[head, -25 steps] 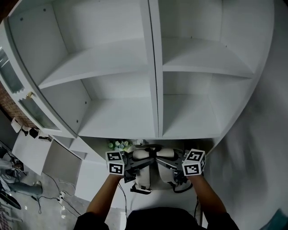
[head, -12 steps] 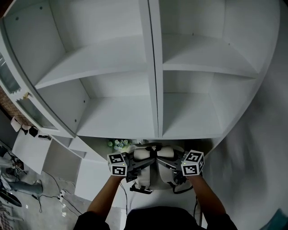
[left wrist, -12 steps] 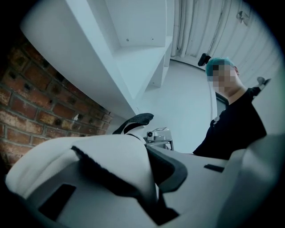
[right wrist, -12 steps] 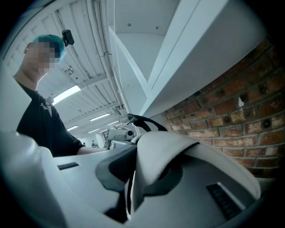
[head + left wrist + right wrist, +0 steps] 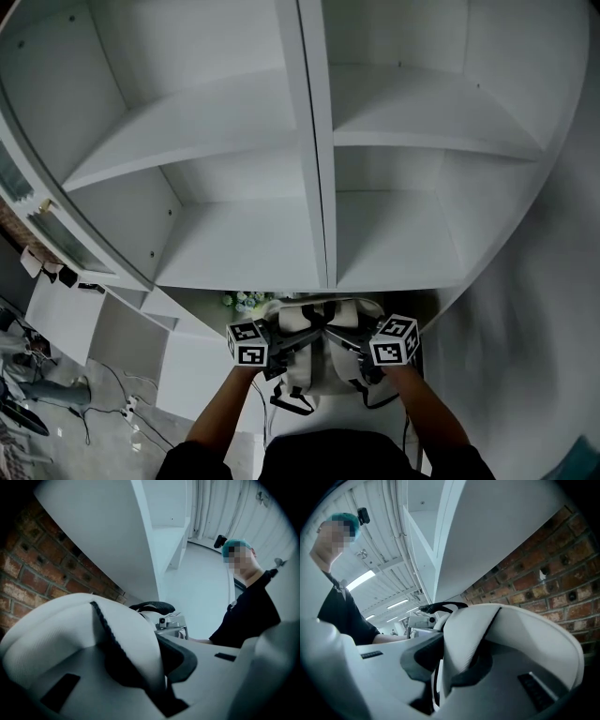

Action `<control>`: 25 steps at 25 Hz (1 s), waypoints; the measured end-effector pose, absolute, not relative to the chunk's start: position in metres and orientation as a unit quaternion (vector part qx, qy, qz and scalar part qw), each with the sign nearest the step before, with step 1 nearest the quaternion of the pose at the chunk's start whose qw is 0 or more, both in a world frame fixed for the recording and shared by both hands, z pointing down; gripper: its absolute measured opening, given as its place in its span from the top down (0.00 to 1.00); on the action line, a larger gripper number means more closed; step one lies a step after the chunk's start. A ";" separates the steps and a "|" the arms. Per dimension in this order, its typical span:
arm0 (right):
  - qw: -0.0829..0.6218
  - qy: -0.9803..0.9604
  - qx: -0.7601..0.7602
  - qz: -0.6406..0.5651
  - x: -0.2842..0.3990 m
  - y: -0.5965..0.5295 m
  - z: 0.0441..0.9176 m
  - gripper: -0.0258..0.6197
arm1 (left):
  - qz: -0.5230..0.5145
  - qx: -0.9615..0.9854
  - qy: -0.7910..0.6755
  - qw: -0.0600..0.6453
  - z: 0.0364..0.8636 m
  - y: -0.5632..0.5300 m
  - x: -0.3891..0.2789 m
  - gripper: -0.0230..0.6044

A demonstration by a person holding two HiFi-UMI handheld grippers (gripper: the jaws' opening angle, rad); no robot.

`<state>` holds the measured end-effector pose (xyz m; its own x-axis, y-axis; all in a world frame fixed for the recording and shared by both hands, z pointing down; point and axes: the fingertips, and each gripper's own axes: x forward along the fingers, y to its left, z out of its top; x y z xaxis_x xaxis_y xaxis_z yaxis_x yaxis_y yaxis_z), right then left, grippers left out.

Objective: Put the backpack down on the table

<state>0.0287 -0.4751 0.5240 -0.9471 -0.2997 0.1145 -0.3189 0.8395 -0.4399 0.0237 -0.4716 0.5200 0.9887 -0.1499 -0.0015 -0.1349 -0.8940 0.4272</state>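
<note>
Backpack (image 5: 314, 354), white with black trim, hangs between two hand-held grippers just below the bottom shelf of a tall white shelf unit (image 5: 314, 141), in the head view. The left gripper (image 5: 292, 343) and the right gripper (image 5: 343, 339) meet over the top of the bag, directly under the unit's central upright. A person's bare forearms reach in from below the unit, one to each tool.

In the left gripper view, the left gripper (image 5: 161, 670) has its jaws closed on a white padded shoulder strap (image 5: 70, 634), which bulges up out of the grip. The bag's black carry handle (image 5: 152, 606) arches just beyond it. The right gripper view shows the same on the other side: the right gripper (image 5: 438, 670) is clamped on the second padded strap (image 5: 511, 634), with the handle (image 5: 443, 606) curving behind. Each gripper view shows the opposite tool across the bag.

Black straps (image 5: 289, 401) dangle from the bag's near end, below the shelf unit. Whether the bag's base touches any surface cannot be told from these views. A small cluster of pale green flowers (image 5: 246, 301) sits just under the bottom shelf, left of the bag. A red brick wall (image 5: 33, 573) runs beside the unit in both gripper views, and the person (image 5: 253, 611), in a dark top, stands facing the shelves.
</note>
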 end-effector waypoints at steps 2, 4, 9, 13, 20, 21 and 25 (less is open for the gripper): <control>0.024 -0.957 0.164 0.239 0.028 -0.479 0.530 0.89 | -0.023 0.971 -0.075 0.226 0.526 -0.476 0.023 0.88; 0.022 -0.954 0.167 0.249 0.028 -0.483 0.537 0.89 | -0.031 0.967 -0.081 0.239 0.533 -0.481 0.022 0.88; 0.014 -0.949 0.169 0.266 0.029 -0.491 0.551 0.89 | -0.034 0.961 -0.091 0.258 0.546 -0.488 0.022 0.88; 0.015 -0.949 0.167 0.267 0.029 -0.494 0.556 0.89 | -0.032 0.960 -0.090 0.265 0.552 -0.491 0.022 0.88; 0.008 -0.948 0.139 0.287 0.030 -0.496 0.551 0.87 | -0.028 0.958 -0.083 0.271 0.553 -0.492 0.022 0.88; 0.012 -0.948 0.140 0.286 0.030 -0.496 0.551 0.85 | -0.028 0.959 -0.082 0.272 0.553 -0.492 0.022 0.87; 0.015 -0.946 0.148 0.288 0.031 -0.499 0.553 0.79 | -0.032 0.957 -0.076 0.279 0.556 -0.493 0.020 0.79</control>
<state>0.0310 -0.4993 0.5528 -0.9555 -0.2719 0.1142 -0.2894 0.7899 -0.5406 0.0197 -0.4934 0.5560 0.9863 -0.1641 -0.0196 -0.1278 -0.8328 0.5386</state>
